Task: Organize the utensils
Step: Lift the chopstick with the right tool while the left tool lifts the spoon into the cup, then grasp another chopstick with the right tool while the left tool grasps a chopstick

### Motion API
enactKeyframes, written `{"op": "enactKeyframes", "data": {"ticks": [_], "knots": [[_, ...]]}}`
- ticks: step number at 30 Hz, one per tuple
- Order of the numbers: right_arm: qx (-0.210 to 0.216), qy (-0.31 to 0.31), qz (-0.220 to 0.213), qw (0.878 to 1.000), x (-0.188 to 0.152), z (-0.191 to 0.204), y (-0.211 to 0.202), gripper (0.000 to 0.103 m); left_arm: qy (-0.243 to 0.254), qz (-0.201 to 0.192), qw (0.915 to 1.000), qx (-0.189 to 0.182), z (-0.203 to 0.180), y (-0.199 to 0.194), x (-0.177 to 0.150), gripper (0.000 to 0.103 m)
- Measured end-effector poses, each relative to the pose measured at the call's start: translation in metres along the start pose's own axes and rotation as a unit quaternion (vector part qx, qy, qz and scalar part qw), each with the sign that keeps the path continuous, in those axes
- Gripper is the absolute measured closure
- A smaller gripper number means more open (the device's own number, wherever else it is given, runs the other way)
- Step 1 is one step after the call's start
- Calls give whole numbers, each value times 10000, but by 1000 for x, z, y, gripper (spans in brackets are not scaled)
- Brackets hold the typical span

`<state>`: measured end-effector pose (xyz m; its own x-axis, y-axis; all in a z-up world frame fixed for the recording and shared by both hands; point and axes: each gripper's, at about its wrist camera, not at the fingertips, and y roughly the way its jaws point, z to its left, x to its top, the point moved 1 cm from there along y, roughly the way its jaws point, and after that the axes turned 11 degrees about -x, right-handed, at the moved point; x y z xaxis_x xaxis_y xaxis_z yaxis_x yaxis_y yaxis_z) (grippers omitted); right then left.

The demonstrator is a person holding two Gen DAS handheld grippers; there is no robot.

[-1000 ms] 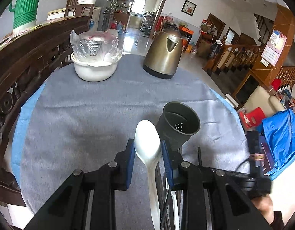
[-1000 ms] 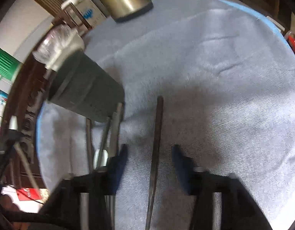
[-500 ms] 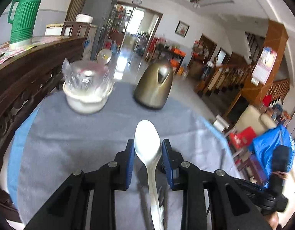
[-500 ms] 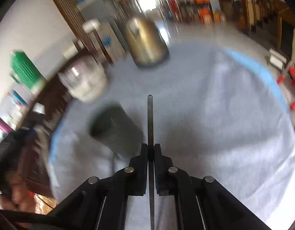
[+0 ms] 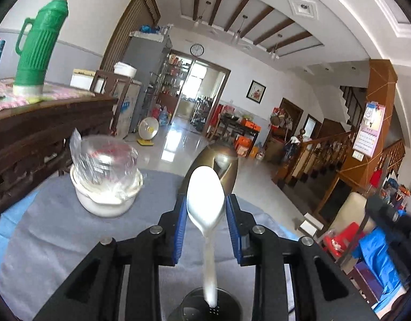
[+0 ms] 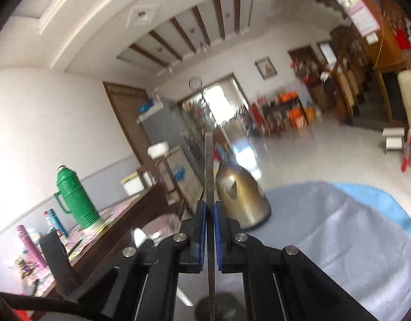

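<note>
In the left wrist view my left gripper (image 5: 205, 208) holds a white spoon (image 5: 205, 203) upright, bowl up between the blue pads. Its handle runs down into the dark utensil holder (image 5: 205, 307) at the bottom edge. In the right wrist view my right gripper (image 6: 209, 214) is shut on a thin dark chopstick (image 6: 209, 165) that stands upright. Its lower end points down at the dark holder (image 6: 221, 307) below, and the white spoon's handle (image 6: 184, 297) shows at the left of that holder.
A gold kettle (image 6: 240, 195) stands on the grey-clothed round table (image 6: 339, 240); it also shows behind the spoon (image 5: 226, 157). A white bowl with a plastic-wrapped cover (image 5: 106, 176) sits at the left. A dark wooden sideboard with a green thermos (image 5: 37, 45) stands beyond.
Both grippers have tilted up from the table toward the room. The right gripper closed on the chopstick and raised it upright. The spoon's handle now points down into the holder.
</note>
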<state>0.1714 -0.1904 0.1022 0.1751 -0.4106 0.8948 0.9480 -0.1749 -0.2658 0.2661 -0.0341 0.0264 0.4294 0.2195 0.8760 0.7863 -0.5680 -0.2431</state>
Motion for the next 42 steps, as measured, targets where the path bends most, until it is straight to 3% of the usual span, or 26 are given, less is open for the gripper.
{"op": "enactKeyframes", "data": {"ticks": [5, 8, 13, 18, 20, 21, 22, 23, 26, 28, 29, 37, 38, 42], "knots": [[-157, -481, -137, 9986, -28, 25, 42, 97, -48, 407, 9991, 53, 17, 21, -27, 73], [-90, -638, 304, 9975, -48, 28, 66, 97, -64, 626, 9980, 40, 24, 19, -37, 73], [170, -527, 1139, 9919, -63, 7, 65, 92, 82, 588, 9982, 79, 29, -12, -38, 71], [197, -286, 1499, 9881, -61, -23, 41, 89, 305, 1000, 9943, 229, 34, -49, -53, 57], [225, -196, 1698, 9850, -67, -39, 24, 78, 364, 1288, 9905, 322, 39, -63, -67, 53], [207, -177, 1803, 9832, -73, -47, 17, 63, 331, 1470, 9880, 341, 42, -68, -76, 52], [209, -129, 1943, 9806, -80, -56, 10, 36, 264, 1648, 9854, 337, 45, -71, -83, 52], [247, -58, 2044, 9786, -86, -61, 4, 31, 132, 1915, 9809, 310, 49, -73, -95, 52], [344, -43, 2637, 9640, -120, -73, -6, 34, -123, 2445, 9692, 285, 53, -80, -123, 52], [282, -52, 3038, 9523, -143, -82, -5, 61, -205, 2739, 9613, 229, 52, -85, -144, 52], [245, -90, 3153, 9486, -150, -85, -4, 65, -222, 2877, 9572, 209, 50, -87, -153, 52], [344, 133, 4008, 9154, -207, -96, 16, 65, -166, 3592, 9329, -198, 23, -103, -209, 52], [351, 139, 4051, 9135, -211, -96, 19, 66, -29, 3485, 9371, -183, 20, -107, -211, 52], [323, 238, 4204, 9065, -219, -89, 32, 71, 140, 3551, 9346, -185, 17, -105, -213, 52]]}}
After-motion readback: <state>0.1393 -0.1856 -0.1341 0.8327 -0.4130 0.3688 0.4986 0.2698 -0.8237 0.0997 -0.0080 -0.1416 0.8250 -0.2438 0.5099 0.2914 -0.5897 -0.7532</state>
